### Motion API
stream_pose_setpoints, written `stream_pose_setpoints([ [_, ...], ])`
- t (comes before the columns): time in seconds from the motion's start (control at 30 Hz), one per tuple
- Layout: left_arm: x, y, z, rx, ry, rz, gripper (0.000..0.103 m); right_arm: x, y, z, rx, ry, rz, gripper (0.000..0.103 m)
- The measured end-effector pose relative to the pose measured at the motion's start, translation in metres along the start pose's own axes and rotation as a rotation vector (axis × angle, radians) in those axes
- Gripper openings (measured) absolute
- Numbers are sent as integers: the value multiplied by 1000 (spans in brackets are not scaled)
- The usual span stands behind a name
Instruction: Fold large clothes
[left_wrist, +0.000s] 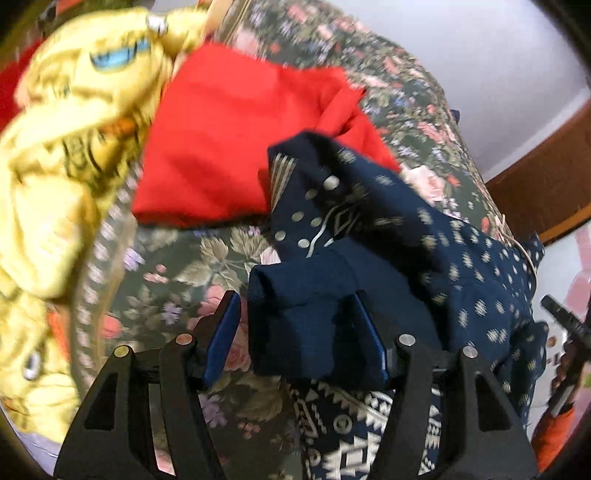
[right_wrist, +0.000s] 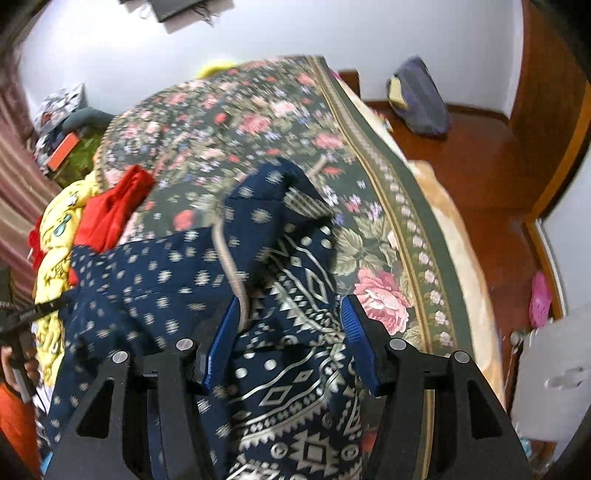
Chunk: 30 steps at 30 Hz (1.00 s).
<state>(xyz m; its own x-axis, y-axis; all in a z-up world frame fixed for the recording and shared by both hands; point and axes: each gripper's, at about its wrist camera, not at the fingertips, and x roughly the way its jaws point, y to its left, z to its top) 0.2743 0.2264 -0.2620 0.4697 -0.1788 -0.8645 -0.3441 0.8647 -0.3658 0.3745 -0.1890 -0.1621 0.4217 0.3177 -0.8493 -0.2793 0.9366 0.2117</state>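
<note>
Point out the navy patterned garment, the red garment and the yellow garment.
navy patterned garment (right_wrist: 295, 369): right wrist view, on the banded geometric print between the fingers.
red garment (left_wrist: 229, 140): left wrist view, middle of its flat top face.
yellow garment (left_wrist: 55, 177): left wrist view, on the crumpled folds at the left.

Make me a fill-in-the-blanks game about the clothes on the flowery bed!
1. The navy patterned garment lies between the blue fingers of the left gripper and the right gripper, and its main colour is ____.
2. The plain folded cloth beside the yellow garment is coloured ____.
3. The bedspread is printed with ____.
4. The floor beside the bed looks like it is made of ____.

Missing words: navy blue; red; flowers; wood
</note>
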Motion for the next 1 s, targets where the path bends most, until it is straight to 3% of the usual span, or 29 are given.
stream_pose_setpoints([
  [0.13, 18, 3, 8, -53, 11, -54, 61, 22, -14, 5, 58, 47, 30, 53],
  [0.33, 36, -7, 24, -33, -11, -45, 61, 46, -21, 18, 97, 82, 75, 53],
  [0.6, 50, -10, 36, -56, -42, -63, 60, 67, -2, 37, -16, 46, 30, 54],
  [0.63, 49, -9, 36, -63, -47, -66, 56, 69, -1, 39, -23, 34, 31, 54],
  [0.67, 51, -10, 38, -67, -51, -68, 46, 71, -2, 40, -27, 25, 33, 53],
  [0.7, 49, -9, 37, -72, -55, -75, 40, 71, -2, 41, -28, 17, 34, 52],
  [0.77, 43, -6, 34, -87, -60, -84, 19, 70, -3, 40, -32, 1, 41, 40],
  [0.83, 35, -6, 31, -93, -67, -95, 14, 67, -1, 40, -32, -8, 34, 16],
  [1.0, -5, -31, 23, -8, -178, -33, 12, 39, 3, 43, -1, -63, 86, 10],
])
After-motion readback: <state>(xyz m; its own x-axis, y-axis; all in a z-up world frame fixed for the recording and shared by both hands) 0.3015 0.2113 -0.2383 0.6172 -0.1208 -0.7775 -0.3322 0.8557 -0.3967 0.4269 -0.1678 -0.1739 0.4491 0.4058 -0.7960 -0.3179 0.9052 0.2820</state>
